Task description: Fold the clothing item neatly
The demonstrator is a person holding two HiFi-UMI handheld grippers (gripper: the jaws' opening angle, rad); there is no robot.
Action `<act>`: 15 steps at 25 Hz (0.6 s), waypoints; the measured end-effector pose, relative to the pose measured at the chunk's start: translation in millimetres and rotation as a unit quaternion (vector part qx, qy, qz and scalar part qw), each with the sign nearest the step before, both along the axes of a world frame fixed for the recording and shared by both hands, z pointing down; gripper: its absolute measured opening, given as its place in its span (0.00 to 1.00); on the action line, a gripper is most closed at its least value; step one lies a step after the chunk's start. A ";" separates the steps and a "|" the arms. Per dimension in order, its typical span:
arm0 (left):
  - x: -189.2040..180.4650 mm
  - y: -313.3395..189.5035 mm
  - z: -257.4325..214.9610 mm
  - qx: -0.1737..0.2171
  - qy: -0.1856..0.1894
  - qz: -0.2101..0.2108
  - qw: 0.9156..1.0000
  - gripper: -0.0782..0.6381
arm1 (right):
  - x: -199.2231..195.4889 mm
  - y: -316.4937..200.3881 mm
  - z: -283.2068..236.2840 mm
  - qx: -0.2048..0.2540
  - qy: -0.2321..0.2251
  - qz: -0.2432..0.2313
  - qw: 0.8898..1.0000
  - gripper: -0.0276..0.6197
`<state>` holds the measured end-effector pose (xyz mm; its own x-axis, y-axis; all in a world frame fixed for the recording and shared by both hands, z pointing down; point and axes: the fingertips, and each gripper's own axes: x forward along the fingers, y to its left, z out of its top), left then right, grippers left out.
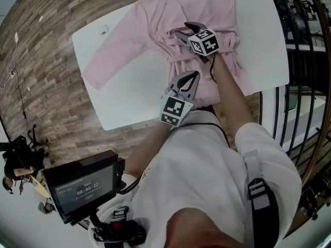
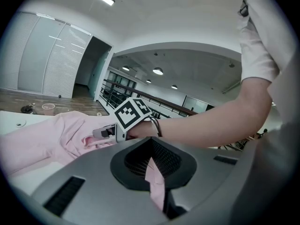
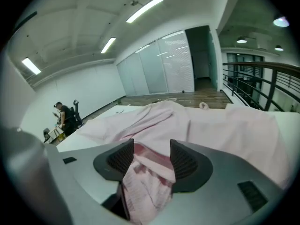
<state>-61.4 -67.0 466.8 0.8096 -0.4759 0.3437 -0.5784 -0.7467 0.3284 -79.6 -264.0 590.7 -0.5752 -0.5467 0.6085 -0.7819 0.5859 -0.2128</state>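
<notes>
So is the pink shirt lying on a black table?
No, the pink shirt is spread out on a white table.

Office mezzanine: glass partitions (image 3: 159, 64), railings (image 3: 253, 65).

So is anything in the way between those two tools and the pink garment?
Nothing visible is. The left tool is shut on a pinch of the garment. The right tool stands open, with a bunched fold of the cloth lying between its jaws.
</notes>
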 end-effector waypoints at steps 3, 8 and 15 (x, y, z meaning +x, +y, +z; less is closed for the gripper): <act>-0.5 1.7 1.5 -0.003 0.001 0.000 1.000 0.11 | 23.8 -11.7 7.6 -0.016 0.002 0.052 0.999 0.42; -4.4 4.2 6.0 -0.012 0.001 -0.007 1.000 0.11 | 34.3 -19.0 24.0 -0.056 0.005 0.076 0.995 0.37; -11.2 -6.7 6.6 -0.019 0.004 -0.019 1.000 0.11 | 20.8 -30.7 3.7 -0.041 0.031 0.054 0.997 0.08</act>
<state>-72.6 -73.7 473.5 0.7940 -0.4937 0.3548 -0.6034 -0.7112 0.3607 -58.8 -294.8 594.3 -0.4747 -0.5511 0.6862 -0.8532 0.4796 -0.2051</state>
